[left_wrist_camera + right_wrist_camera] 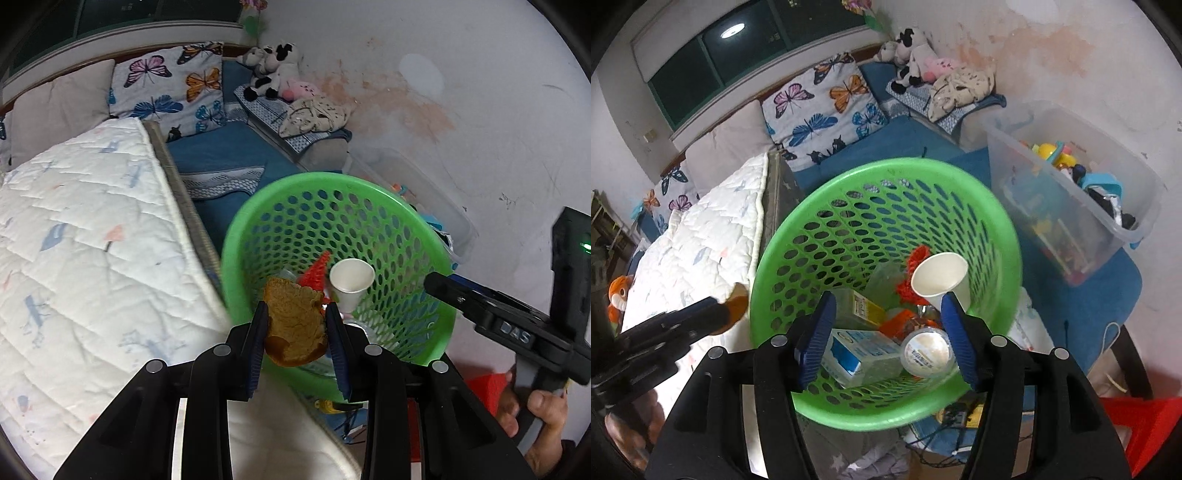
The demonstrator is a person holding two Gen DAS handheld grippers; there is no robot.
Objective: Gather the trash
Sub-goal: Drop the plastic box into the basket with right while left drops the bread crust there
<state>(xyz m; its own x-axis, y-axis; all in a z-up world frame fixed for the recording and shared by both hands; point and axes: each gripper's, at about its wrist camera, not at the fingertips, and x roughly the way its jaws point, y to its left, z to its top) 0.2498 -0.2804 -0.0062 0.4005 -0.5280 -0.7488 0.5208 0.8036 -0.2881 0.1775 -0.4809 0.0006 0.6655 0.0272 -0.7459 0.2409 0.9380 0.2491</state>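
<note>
My left gripper [296, 314] is shut on a brown piece of bread [295, 325] and holds it at the near rim of a green perforated basket [369, 192]. The basket [886, 170] holds a white paper cup [942, 277], a red wrapper [916, 258], a blue and white box [860, 350], a yellow-labelled box [864, 306] and a round lidded cup [927, 352]. My right gripper [888, 317] is open and empty, just above the basket's near side. In the right wrist view the left gripper [713, 314] with the bread [737, 302] shows left of the basket.
A white quilted mattress [81, 236] lies left of the basket. A blue bed with butterfly pillows [827, 107] and plush toys [916, 59] is behind. A clear bin of toys [1071, 192] stands to the right by the wall. A red stool [1137, 417] is at lower right.
</note>
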